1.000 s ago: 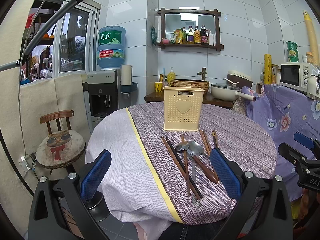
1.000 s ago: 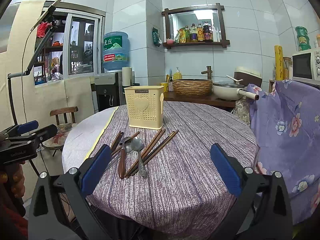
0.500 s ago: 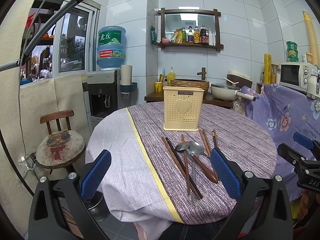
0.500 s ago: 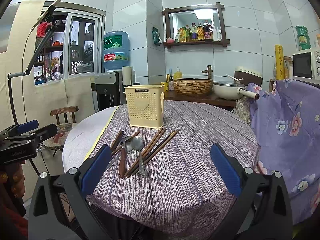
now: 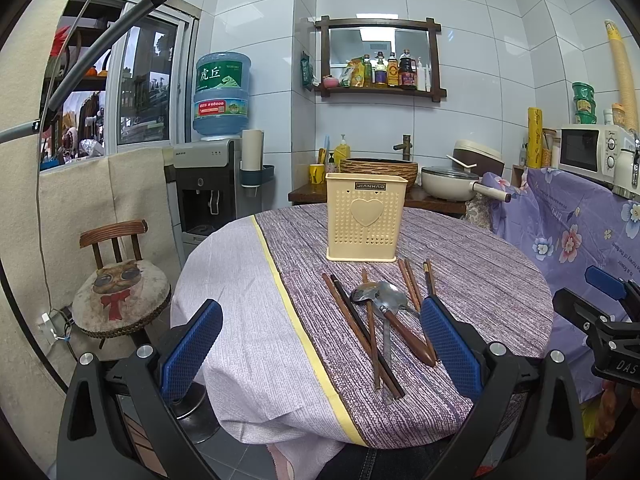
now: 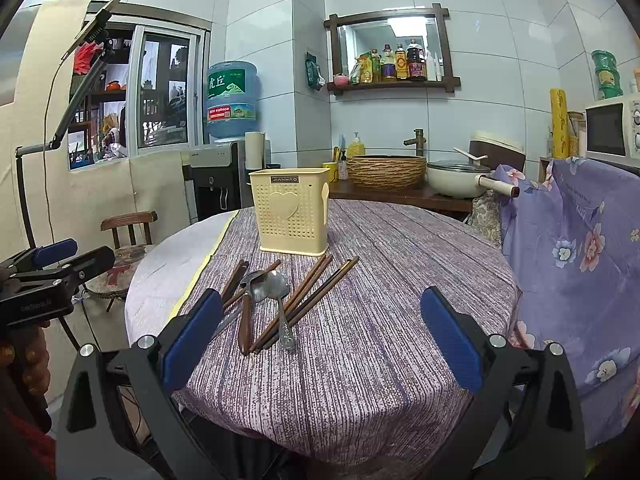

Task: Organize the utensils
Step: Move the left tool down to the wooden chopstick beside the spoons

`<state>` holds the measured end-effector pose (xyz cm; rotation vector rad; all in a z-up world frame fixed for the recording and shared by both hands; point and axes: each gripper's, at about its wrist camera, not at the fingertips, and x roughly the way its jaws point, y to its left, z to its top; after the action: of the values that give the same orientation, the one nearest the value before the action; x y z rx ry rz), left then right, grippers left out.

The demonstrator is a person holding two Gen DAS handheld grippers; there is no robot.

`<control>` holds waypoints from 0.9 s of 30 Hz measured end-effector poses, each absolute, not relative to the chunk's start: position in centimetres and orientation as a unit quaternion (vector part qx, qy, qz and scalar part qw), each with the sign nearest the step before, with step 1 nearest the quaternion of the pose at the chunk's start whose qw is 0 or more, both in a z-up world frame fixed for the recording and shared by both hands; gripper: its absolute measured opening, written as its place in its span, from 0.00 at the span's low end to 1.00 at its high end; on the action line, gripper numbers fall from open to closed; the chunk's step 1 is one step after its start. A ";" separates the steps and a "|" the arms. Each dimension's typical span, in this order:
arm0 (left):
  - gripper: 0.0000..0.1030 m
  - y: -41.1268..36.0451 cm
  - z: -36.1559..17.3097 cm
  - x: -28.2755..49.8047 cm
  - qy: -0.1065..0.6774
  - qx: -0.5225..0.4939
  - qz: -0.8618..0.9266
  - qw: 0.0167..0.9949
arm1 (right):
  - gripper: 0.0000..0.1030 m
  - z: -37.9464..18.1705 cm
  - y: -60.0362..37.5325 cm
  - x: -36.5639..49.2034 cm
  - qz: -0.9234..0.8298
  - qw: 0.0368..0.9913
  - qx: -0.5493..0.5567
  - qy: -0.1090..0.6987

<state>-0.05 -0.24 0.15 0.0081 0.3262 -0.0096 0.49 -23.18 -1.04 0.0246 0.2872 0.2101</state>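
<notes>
Cream utensil holder [image 5: 366, 216] upright on worktop [image 5: 472, 280]; chopsticks [image 5: 360, 328], spoons [image 5: 384, 300] loose before it. Left gripper [image 5: 320, 344], right gripper [image 6: 320, 340]: fingers apart, empty.

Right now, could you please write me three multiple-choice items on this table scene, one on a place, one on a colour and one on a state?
1. Where do the chopsticks and spoons lie?
A. inside the holder
B. flat on the tablecloth, on the near side of the holder
C. on the wooden chair

2. What colour is the utensil holder?
A. cream yellow
B. dark green
C. red

3. How do the two claws stand?
A. both shut on chopsticks
B. left shut on a spoon, right open
C. both open, holding nothing

Key: 1 B, the chopsticks and spoons lie loose on the tablecloth on the near side of the utensil holder. 2 A, its perforated walls are cream yellow. 3 C, the left claw and the right claw each show pads spread wide with nothing between them.
</notes>
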 end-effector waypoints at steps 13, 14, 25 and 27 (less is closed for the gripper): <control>0.95 0.7 -1.9 1.9 0.212 -0.028 0.012 0.977 | 0.95 -2.6 -23.1 1.9 0.092 0.979 0.016 0.179; 0.95 0.9 -2.2 2.4 0.222 -0.033 0.014 0.974 | 0.95 -2.9 -23.2 2.2 0.089 0.978 0.016 0.187; 0.95 2.1 -3.8 7.7 0.291 -0.013 0.004 0.957 | 0.95 -5.3 -25.0 9.0 0.075 0.958 0.041 0.275; 0.95 2.1 -3.7 8.9 0.302 -0.008 -0.002 0.953 | 0.95 -5.1 -24.9 10.3 0.080 0.955 0.033 0.282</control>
<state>8.88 2.11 -3.72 -0.0165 0.6130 -0.0039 10.30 -24.88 -5.13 0.0672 0.5727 0.1627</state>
